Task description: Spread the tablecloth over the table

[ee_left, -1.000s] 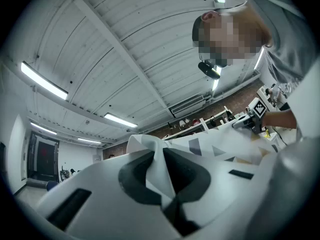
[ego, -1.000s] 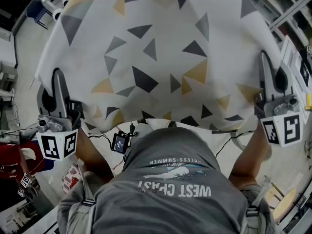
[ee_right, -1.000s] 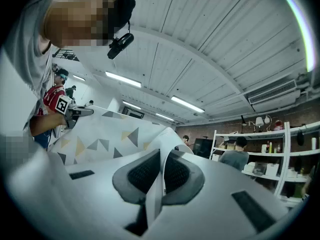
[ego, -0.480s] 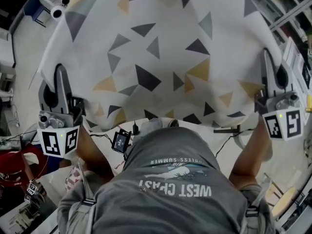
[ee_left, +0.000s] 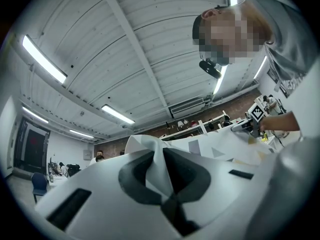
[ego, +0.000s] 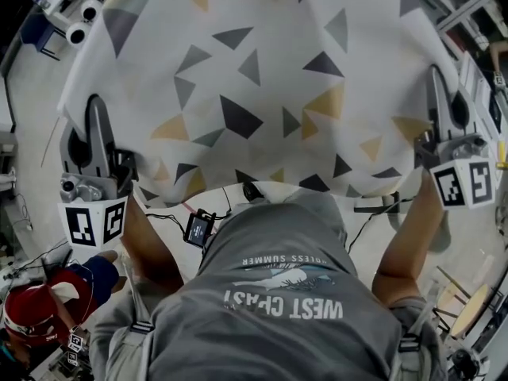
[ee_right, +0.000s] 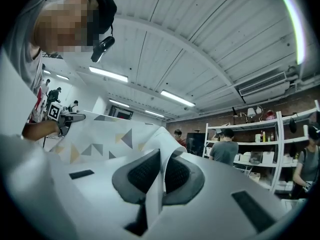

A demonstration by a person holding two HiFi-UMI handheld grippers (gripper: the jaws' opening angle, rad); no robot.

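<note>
Both arms out wide, elbows bent, forearms angled outward from the torso. Left gripper (ego: pixel 93 109) and right gripper (ego: pixel 439 86) sit well apart at the two sides of the head view, jaws pointing forward, away from the person. Both gripper views look up at the ceiling, so both grippers are tilted upward.

Left gripper (ee_left: pixel 163 181): jaws clamped on a fold of the tablecloth (ee_left: pixel 159 159), fabric pinched between the dark pads. Right gripper (ee_right: pixel 159 181): same, jaws closed on a cloth fold (ee_right: pixel 161 169) that stands up between the pads.

Tablecloth (ego: pixel 262 86) (white, grey and tan triangles) is held up in the air, one near corner area in each gripper. Its near edge runs left-right between the grippers and bows toward the person's chest in the middle. The sheet extends forward from there, past the top of the head view. It's stretched fairly flat with only soft ripples. Long axis: can't tell, since the far end is out of frame.
</note>
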